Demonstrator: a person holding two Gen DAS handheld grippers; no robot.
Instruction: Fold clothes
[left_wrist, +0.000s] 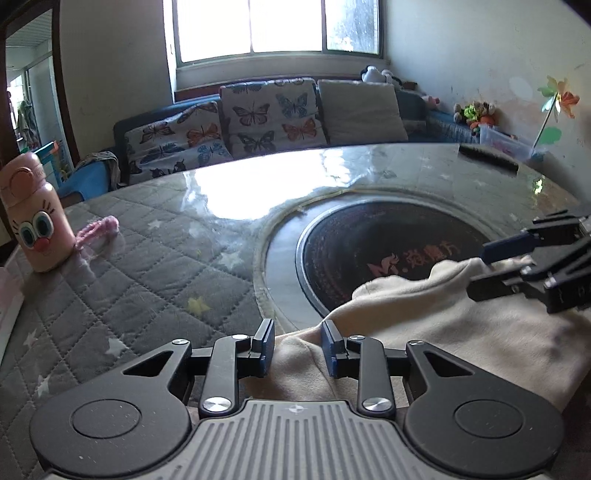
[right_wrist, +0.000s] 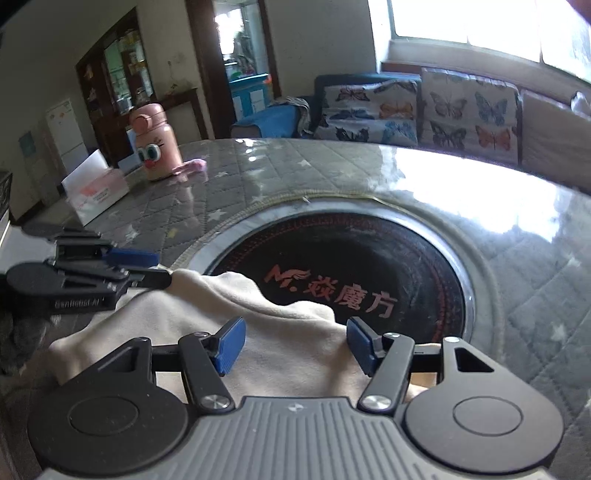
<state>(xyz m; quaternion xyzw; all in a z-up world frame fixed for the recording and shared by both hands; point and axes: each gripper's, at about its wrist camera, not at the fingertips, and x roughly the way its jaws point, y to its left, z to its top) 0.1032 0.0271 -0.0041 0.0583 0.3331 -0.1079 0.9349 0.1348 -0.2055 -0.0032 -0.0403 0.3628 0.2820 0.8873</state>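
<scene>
A cream fleece garment (left_wrist: 443, 325) (right_wrist: 207, 295) lies on the near side of the round table, and its far edge overlaps the black hob (left_wrist: 369, 236) (right_wrist: 351, 258) set in the middle. My left gripper (left_wrist: 298, 350) (right_wrist: 162, 266) sits at the garment's left corner. Its jaws are a little apart, with a raised fold of cloth in the gap and no clear pinch. My right gripper (right_wrist: 295, 345) (left_wrist: 478, 272) rests at the garment's right side. Its blue pads stand wide apart with cloth lying between them.
The table has a grey quilted cover (left_wrist: 147, 266) under glossy plastic. A pink cartoon bottle (left_wrist: 33, 221) (right_wrist: 157, 147) and a pink fuzzy item (left_wrist: 99, 227) stand far left, with a tissue box (right_wrist: 98, 188) beyond. A dark flat object (left_wrist: 487, 157) lies at the far right rim. A sofa (left_wrist: 258, 118) runs behind.
</scene>
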